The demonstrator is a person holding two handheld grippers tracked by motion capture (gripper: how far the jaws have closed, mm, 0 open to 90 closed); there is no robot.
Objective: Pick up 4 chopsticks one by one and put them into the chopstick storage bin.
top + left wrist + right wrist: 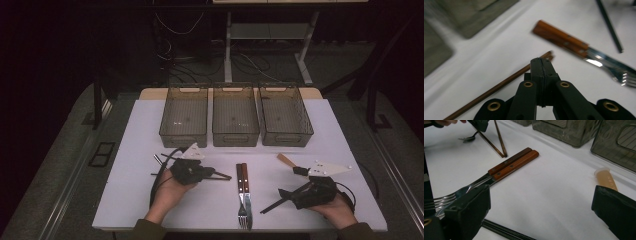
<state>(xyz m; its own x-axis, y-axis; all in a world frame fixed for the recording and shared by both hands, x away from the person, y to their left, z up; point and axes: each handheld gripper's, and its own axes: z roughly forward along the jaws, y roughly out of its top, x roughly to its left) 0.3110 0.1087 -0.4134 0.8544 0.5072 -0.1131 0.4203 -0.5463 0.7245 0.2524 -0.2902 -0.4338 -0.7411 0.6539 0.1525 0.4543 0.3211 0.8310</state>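
Observation:
My left gripper (541, 62) is shut, and nothing shows between its jaws. It hovers at the table's left (212, 173), over a pair of brown chopsticks (499, 86) that lie in a V (499, 147). My right gripper (541, 195) stands open at the front right (292, 181), with bare table between its jaws. Two wooden-handled pieces of cutlery (243, 187), at least one a fork, lie side by side at the front middle (511, 165). A beige tube (606, 178) lies just beyond the right gripper's right jaw (286, 160).
Three grey see-through bins (235, 117) stand in a row at the back of the white table (150, 125). Black chopsticks (272, 205) lie under the right gripper. A spoon (467, 138) lies at the far left, behind the left gripper.

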